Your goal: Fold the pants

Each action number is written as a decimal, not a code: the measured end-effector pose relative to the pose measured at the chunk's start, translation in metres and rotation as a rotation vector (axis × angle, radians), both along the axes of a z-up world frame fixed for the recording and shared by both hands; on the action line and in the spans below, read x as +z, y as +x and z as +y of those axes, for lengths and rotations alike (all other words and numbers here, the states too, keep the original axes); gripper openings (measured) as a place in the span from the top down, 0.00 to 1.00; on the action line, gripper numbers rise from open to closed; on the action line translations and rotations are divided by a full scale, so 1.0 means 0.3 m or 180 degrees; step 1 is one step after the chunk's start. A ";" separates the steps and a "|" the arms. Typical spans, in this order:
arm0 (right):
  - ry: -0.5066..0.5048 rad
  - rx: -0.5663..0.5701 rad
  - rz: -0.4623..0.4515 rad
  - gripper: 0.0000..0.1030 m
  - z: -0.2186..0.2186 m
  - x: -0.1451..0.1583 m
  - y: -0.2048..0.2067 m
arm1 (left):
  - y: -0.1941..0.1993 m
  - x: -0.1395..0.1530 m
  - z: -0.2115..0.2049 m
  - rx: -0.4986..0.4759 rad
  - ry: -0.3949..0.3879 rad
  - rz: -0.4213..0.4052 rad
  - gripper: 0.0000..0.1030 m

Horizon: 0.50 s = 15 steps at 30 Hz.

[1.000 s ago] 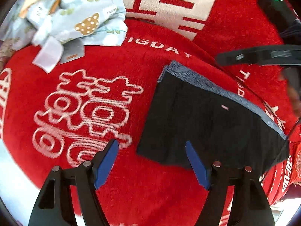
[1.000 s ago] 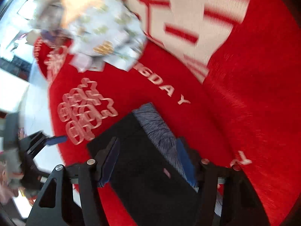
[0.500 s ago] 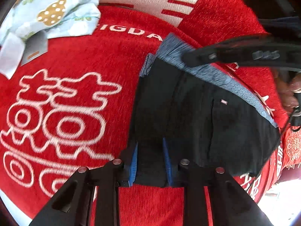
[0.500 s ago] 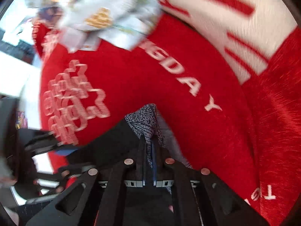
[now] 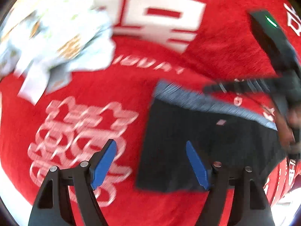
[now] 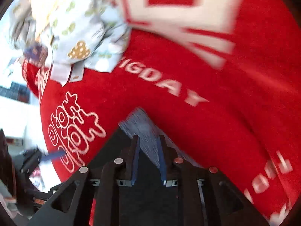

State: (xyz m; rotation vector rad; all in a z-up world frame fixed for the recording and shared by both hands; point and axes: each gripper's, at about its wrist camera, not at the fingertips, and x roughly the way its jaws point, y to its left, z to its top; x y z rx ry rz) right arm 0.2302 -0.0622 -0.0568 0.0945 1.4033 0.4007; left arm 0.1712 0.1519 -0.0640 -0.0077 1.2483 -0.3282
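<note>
Black pants [image 5: 197, 145] with a grey waistband [image 5: 190, 98] lie folded flat on the red cloth [image 5: 116, 86]. My left gripper [image 5: 150, 162] is open and empty, raised over the pants' near left edge. My right gripper [image 6: 148, 146] has its jaws partly open with a small gap, and the grey waistband [image 6: 144, 128] lies between the fingers; it shows blurred in the left wrist view [image 5: 244, 86] over the waistband's far end.
A pile of light blue patterned clothes [image 5: 62, 33] with tags lies at the far left, also in the right wrist view [image 6: 79, 32]. The red cloth has white lettering [image 6: 169, 86] and a white symbol [image 5: 79, 131].
My left gripper let go of the pants' near edge, opened wide and pulled back. My right gripper's jaws parted from their tight hold on the waistband. The pants lie flat again.
</note>
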 end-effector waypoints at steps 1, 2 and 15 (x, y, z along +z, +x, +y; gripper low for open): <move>-0.0009 -0.0139 0.0036 0.79 -0.055 0.018 -0.047 | 0.038 -0.014 -0.048 -0.0054 -0.0002 0.0022 0.26; 0.0001 -0.0265 0.0098 0.79 -0.110 0.025 -0.100 | 0.075 -0.033 -0.072 -0.0086 0.0007 0.0064 0.26; -0.0017 -0.1601 0.0046 0.81 -0.616 -0.050 -0.336 | 0.166 -0.151 -0.172 0.0116 0.0800 0.0202 0.19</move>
